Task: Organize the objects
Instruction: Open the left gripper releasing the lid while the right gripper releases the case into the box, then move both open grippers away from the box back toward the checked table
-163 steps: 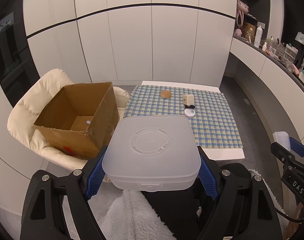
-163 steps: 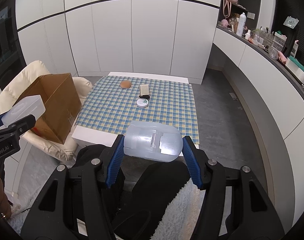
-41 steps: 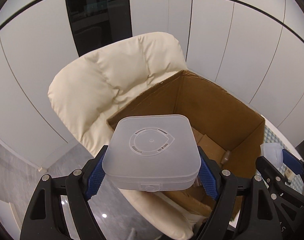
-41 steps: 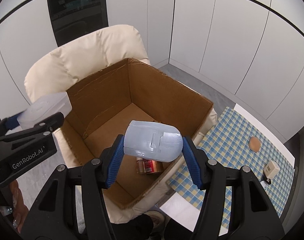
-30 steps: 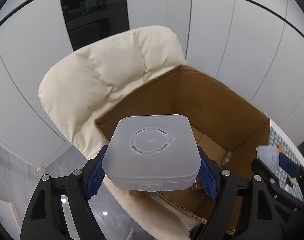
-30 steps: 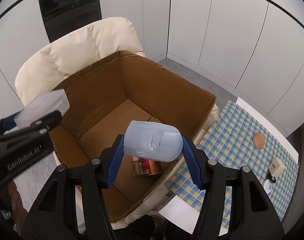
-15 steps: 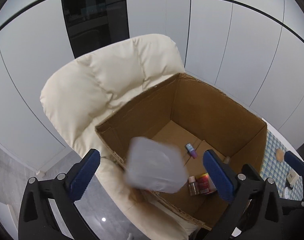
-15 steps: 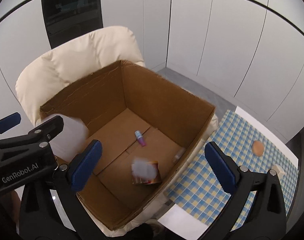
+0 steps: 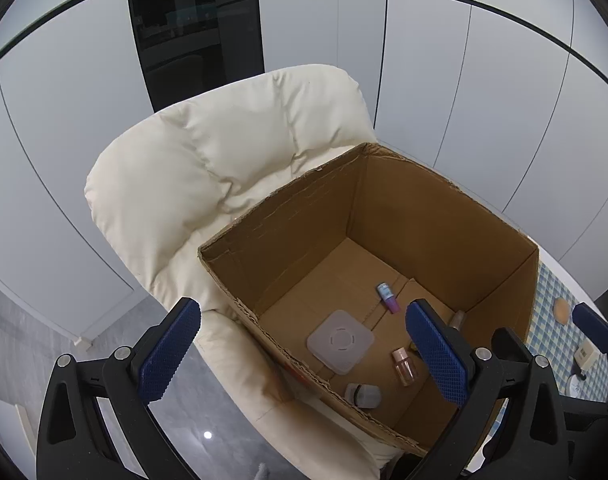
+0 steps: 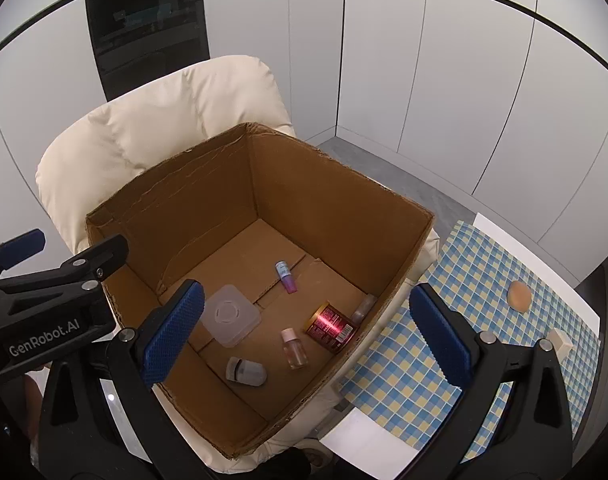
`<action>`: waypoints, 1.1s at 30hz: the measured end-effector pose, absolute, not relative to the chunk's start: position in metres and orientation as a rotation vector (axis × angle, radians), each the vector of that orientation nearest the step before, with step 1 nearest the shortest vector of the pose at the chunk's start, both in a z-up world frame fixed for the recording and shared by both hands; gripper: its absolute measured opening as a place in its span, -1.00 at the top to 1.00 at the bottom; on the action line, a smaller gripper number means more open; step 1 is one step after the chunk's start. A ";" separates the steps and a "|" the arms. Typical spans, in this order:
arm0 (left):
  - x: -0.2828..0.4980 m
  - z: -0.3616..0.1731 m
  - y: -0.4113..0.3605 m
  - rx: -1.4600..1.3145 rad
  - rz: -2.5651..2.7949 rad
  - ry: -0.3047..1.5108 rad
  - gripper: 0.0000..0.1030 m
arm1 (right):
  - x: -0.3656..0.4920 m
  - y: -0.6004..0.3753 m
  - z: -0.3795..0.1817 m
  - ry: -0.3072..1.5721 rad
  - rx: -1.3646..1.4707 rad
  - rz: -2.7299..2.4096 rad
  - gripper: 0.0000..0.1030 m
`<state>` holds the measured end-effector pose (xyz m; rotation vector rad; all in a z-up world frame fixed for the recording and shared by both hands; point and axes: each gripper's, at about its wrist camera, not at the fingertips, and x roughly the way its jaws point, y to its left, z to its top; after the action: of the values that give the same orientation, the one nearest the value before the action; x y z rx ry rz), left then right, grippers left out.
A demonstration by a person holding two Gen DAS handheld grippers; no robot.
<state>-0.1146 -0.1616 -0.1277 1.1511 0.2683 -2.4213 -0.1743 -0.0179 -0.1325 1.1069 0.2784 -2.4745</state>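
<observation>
Both grippers above open brown cardboard box [image 10: 335,208], which sits on cream padded chair [image 9: 208,184]. Left gripper [image 9: 304,352]: blue-padded jaws spread wide, nothing between them, just opened. Right gripper [image 10: 304,336]: same, jaws just opened to full spread, empty.

Change from a second ago: square translucent plastic lidded container [image 10: 230,315], then pinched in left jaws, now flat on box floor near the box's left wall. Small rounded translucent plastic bottle [image 10: 246,371], then held in right jaws, now on its side on box floor, toward the box's near wall. Both drops landed inside the box, nothing caught on the rim.

Also on box floor: small vial with purple end [image 10: 284,277] near centre; red metallic can [image 10: 331,326] by the box's right wall; clear pink-capped bottle [image 10: 294,348] beside the can.

Meaning for task: two more items stowed, both hands free. Outside the box, to its right, on blue-and-yellow checked tablecloth [image 10: 483,280]: round tan disc [image 10: 519,291] and small cream block [image 10: 559,340], likely next pickups.

Writing: "GenRobot.AI" legible on left gripper body in right wrist view. Print on red can too small to read.
</observation>
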 end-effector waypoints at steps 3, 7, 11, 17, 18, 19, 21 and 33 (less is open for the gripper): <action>-0.113 -0.127 -0.163 1.142 -2.425 0.275 -0.99 | -0.175 -0.016 -0.132 0.264 1.111 -2.475 -1.00; -0.112 -0.127 -0.164 1.132 -2.420 0.276 -0.99 | -0.177 -0.014 -0.134 0.250 1.119 -2.475 -1.00; -0.110 -0.126 -0.165 1.123 -2.426 0.288 -0.99 | -0.179 -0.014 -0.135 0.226 1.127 -2.469 -1.00; -0.109 -0.124 -0.166 1.122 -2.423 0.275 -0.99 | -0.180 -0.011 -0.136 0.221 1.134 -2.474 -1.00; -0.108 -0.123 -0.167 1.123 -2.425 0.274 -0.99 | -0.181 -0.011 -0.136 0.218 1.138 -2.475 -1.00; -0.108 -0.123 -0.167 1.122 -2.428 0.273 -0.99 | -0.180 -0.011 -0.136 0.213 1.141 -2.477 -1.00; -0.106 -0.120 -0.166 1.115 -2.430 0.265 -0.99 | -0.181 -0.008 -0.136 0.202 1.145 -2.478 -1.00; -0.085 -0.107 -0.164 1.088 -2.416 0.232 -0.99 | -0.170 -0.001 -0.129 0.177 1.156 -2.485 -1.00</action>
<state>-0.0853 -0.1636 -0.1072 1.0884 0.2319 -2.4162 -0.1695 -0.0010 -0.1288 1.1560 0.1774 -2.4853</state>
